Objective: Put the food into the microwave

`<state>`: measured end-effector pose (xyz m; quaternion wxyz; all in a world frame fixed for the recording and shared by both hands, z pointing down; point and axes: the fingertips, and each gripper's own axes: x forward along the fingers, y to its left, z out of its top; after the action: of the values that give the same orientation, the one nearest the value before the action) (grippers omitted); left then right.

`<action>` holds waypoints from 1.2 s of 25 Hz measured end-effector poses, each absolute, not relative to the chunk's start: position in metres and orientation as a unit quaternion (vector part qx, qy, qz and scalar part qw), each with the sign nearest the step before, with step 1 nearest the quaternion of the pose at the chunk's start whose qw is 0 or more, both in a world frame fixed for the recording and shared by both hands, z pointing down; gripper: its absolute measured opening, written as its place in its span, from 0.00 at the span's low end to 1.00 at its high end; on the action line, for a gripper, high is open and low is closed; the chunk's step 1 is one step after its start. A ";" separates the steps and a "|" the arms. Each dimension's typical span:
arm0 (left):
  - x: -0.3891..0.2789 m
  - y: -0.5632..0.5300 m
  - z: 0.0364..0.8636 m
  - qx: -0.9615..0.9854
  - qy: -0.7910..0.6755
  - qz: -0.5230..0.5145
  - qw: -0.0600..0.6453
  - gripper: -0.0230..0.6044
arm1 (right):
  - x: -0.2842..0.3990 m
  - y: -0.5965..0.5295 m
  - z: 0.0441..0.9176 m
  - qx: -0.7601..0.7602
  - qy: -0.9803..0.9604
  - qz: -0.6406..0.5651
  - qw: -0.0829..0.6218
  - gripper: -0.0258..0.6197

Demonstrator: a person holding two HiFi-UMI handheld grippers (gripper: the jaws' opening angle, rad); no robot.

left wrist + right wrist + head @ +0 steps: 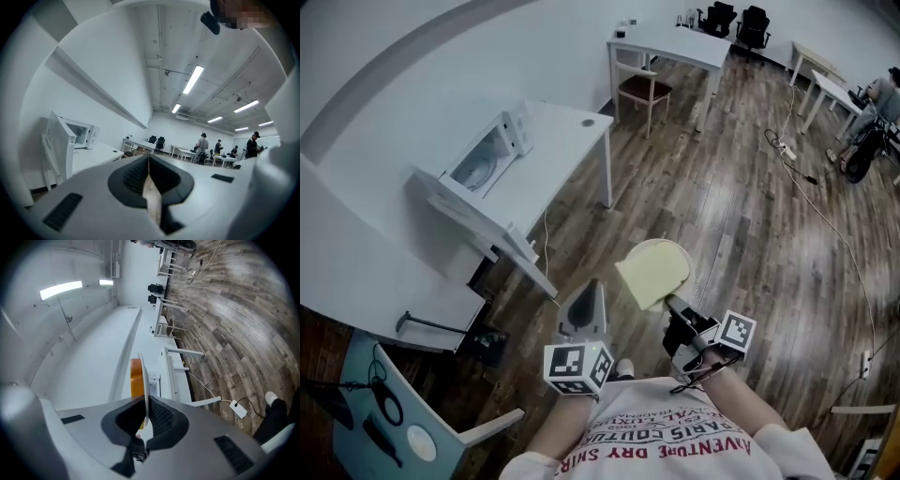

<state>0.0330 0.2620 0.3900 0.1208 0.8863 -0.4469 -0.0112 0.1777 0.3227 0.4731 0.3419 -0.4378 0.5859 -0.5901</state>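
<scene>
- At the far left, the microwave [492, 155] sits on the white worktop [558, 164] with its door swung open.
- My left tongs [590, 291] are pressed together with nothing between them, out over the wood floor [722, 216].
- My right tongs [671, 302] pinch the rim of a pale plate [667, 255]. The food [645, 278], a yellow slab, lies on that plate, well apart from the microwave.
</scene>
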 end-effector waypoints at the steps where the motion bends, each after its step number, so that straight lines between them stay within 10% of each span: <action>1: 0.031 0.251 0.389 0.887 -0.446 -0.011 0.118 0.05 | 0.175 0.310 0.472 -0.438 0.587 -0.590 0.341 0.07; 30: 0.048 -0.043 0.426 0.742 -0.655 -0.013 0.144 0.05 | 0.207 -0.078 0.484 -0.280 0.669 -0.666 0.177 0.07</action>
<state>0.0479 -0.0430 0.4263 0.1443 0.7418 -0.6548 -0.0129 0.2073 -0.0775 0.4836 0.1767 -0.2801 0.6689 -0.6655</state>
